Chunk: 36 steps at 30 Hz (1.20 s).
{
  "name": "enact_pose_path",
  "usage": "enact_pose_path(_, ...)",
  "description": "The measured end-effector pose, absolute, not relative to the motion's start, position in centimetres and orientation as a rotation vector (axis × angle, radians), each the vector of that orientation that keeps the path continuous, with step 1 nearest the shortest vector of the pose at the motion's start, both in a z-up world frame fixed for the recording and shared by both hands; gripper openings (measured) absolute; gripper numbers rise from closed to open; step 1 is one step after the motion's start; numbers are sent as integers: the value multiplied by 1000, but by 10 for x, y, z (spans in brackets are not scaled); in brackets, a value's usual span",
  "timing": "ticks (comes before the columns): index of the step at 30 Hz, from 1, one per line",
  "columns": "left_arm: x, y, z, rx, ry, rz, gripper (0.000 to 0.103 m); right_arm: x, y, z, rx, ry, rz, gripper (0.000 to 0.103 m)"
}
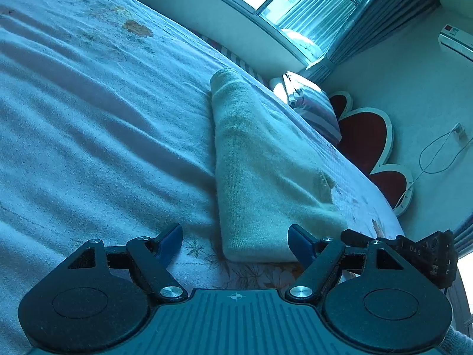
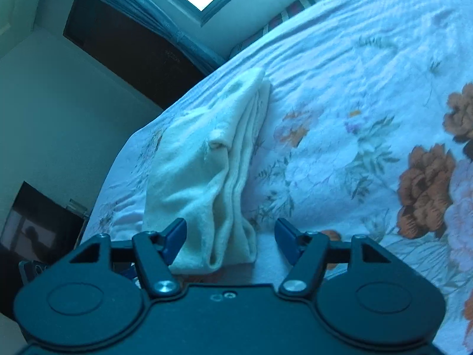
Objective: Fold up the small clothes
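Note:
A small cream knitted garment lies folded into a long narrow bundle on the pale floral bedspread. Its near end reaches between the blue pads of my left gripper, which stands open just above the bed, and the pads do not press the cloth. In the right wrist view the same garment shows its stacked layered edges on the right side. The right gripper is open too. The garment's near end sits in the gap, close to the left pad, and it is not gripped.
The bed's edge runs right of the garment, with a striped pillow and a red heart-shaped headboard beyond. A black gripper part juts in at the right. Wall, dark cabinet and window lie past the other bed edge.

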<state>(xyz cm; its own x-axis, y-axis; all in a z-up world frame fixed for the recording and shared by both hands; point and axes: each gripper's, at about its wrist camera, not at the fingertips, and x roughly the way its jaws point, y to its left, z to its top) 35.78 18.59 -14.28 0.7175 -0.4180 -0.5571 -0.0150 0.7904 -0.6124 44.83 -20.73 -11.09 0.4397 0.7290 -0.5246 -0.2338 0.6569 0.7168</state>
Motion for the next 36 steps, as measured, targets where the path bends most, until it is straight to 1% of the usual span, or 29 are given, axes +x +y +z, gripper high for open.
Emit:
enact_pose_path(1, 358, 186, -143, -636, 747, -239, 77, 450, -205, -114, 606, 938, 672, 48)
enact_pose_path(2, 359, 187, -143, -644, 748, -238, 77, 452, -201, -116, 593, 961, 668, 17)
enact_pose_path(3, 359, 188, -143, -653, 748, -236, 77, 457, -198, -120, 615, 1024, 657, 15)
enact_pose_path(4, 360, 188, -143, -660, 749, -235, 77, 460, -201, -124, 704, 1073, 638, 14)
enact_pose_path(5, 359, 189, -143, -670, 748, -233, 77, 463, -208, -131, 914, 1146, 613, 13)
enact_pose_path(6, 359, 189, -143, -678, 746, -236, 77, 460, -216, -135, 1121, 1177, 608, 13)
enact_pose_path(7, 359, 189, -143, -681, 747, -238, 77, 455, -220, -134, 1256, 1174, 603, 13)
enact_pose_path(8, 358, 187, -143, -675, 749, -234, 77, 451, -221, -131, 1292, 1177, 577, 13)
enact_pose_path(10, 358, 186, -142, -653, 756, -223, 77, 449, -221, -126, 1205, 1190, 486, 14)
enact_pose_path(11, 358, 185, -139, -635, 758, -211, 77, 450, -223, -133, 1131, 1213, 376, 12)
enact_pose_path(13, 355, 182, -126, -543, 738, -175, 77, 448, -233, -147, 1158, 1203, 357, 11)
enact_pose_path(14, 353, 178, -118, -487, 721, -171, 77, 445, -235, -139, 1097, 1169, 356, 18)
enact_pose_path(15, 353, 175, -111, -436, 706, -164, 77, 438, -235, -122, 991, 1101, 343, 22)
enact_pose_path(18, 364, 158, -104, -315, 703, -144, 77, 424, -211, -75, 647, 926, 408, 22)
enact_pose_path(20, 376, 141, -106, -265, 718, -141, 77, 421, -179, -60, 441, 873, 488, 22)
enact_pose_path(22, 383, 126, -107, -238, 714, -146, 77, 419, -145, -55, 274, 838, 561, 22)
enact_pose_path(23, 385, 119, -109, -220, 719, -140, 77, 417, -129, -56, 198, 827, 588, 20)
enact_pose_path(25, 390, 108, -115, -151, 764, -99, 77, 419, -102, -65, 48, 851, 578, 21)
enact_pose_path(26, 389, 108, -117, -117, 776, -71, 77, 419, -94, -69, -13, 856, 562, 18)
enact_pose_path(27, 386, 112, -119, -106, 771, -52, 77, 416, -90, -71, -82, 834, 535, 17)
enact_pose_path(28, 383, 122, -119, -126, 764, -34, 77, 413, -93, -70, -120, 814, 492, 15)
enact_pose_path(31, 374, 151, -115, -179, 745, 23, 77, 416, -113, -68, -82, 840, 429, 15)
enact_pose_path(33, 374, 159, -107, -209, 711, 30, 77, 409, -121, -58, -91, 816, 404, 25)
enact_pose_path(36, 394, 151, -100, -218, 698, -14, 77, 417, -116, -50, -54, 754, 423, 27)
